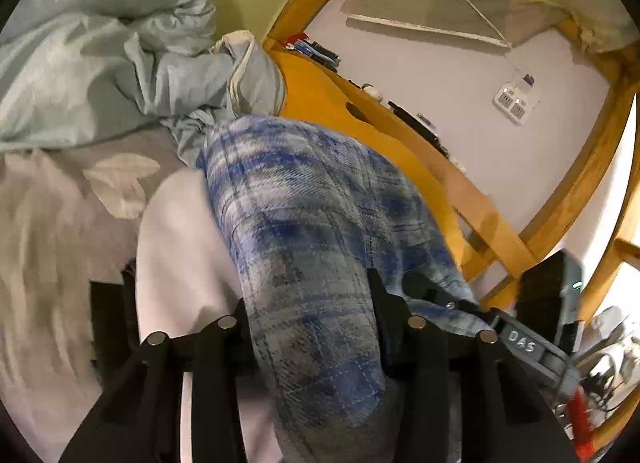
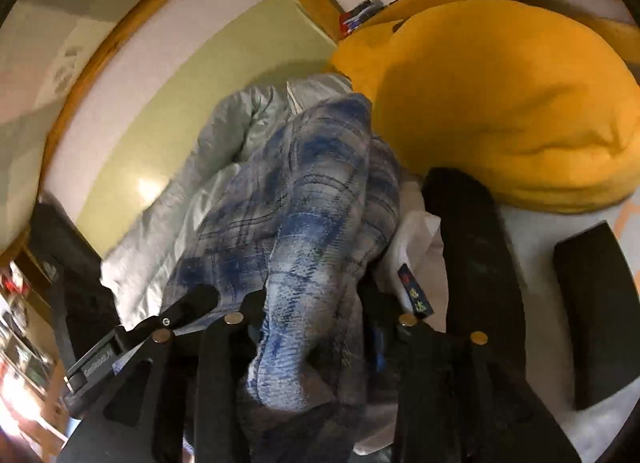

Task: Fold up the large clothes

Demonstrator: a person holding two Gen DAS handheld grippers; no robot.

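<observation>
A blue and white plaid garment (image 1: 304, 223) runs from between the fingers of my left gripper (image 1: 312, 327) out over the bed. My left gripper is shut on a bunched part of it. The other gripper's body shows at the right of this view (image 1: 520, 339). In the right wrist view the same plaid garment (image 2: 304, 199) is bunched between the fingers of my right gripper (image 2: 316, 319), which is shut on it. The left gripper's body shows at the lower left there (image 2: 120, 347). Both hold the cloth lifted off the bed.
A light blue duvet (image 1: 100, 63) is heaped at the back of the bed. A white cloth (image 1: 180, 255) lies under the plaid. A big yellow cushion (image 2: 500, 103) sits to the right, with dark flat items (image 2: 592, 303) nearby. Wooden bed frame rails (image 1: 472, 199) run along the wall.
</observation>
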